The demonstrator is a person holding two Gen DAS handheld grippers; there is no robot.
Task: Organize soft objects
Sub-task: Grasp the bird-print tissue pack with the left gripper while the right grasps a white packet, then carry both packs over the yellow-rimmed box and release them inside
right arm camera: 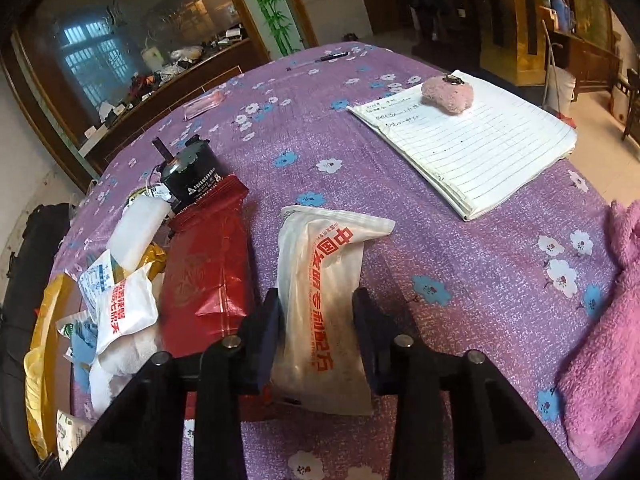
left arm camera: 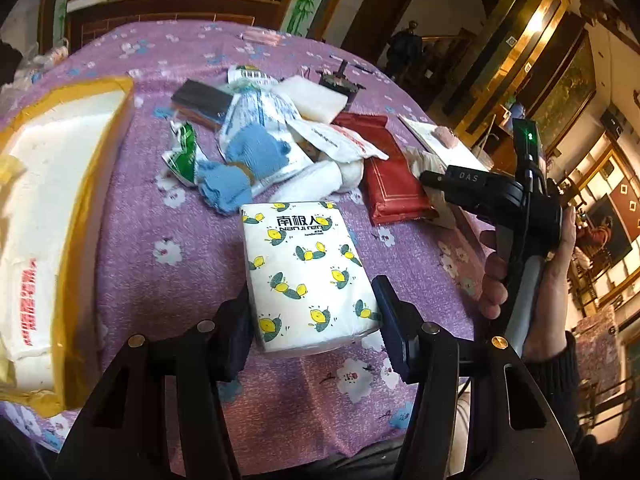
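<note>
A white tissue pack (left arm camera: 304,264) printed with lemons lies on the purple flowered tablecloth (left arm camera: 192,264). My left gripper (left arm camera: 314,316) is shut on its near end, one pad against each side. In the right wrist view, a white plastic pouch (right arm camera: 324,280) with red lettering stands between the pads of my right gripper (right arm camera: 318,320), which is shut on it. Seen from the left wrist camera, the right gripper (left arm camera: 434,184) and the hand holding it sit at the right, beside a red foil bag (left arm camera: 388,176). Blue cloths (left arm camera: 256,152) lie in a heap of packets behind the tissue pack.
A yellow bag (left arm camera: 104,152) with white padding lies at the left. A lined notebook (right arm camera: 472,148) carries a pink fluffy heart (right arm camera: 448,94). A pink towel (right arm camera: 600,328) drapes the right edge. A black motor (right arm camera: 192,172), a white sponge (left arm camera: 316,96) and a pen (right arm camera: 332,56) sit further back.
</note>
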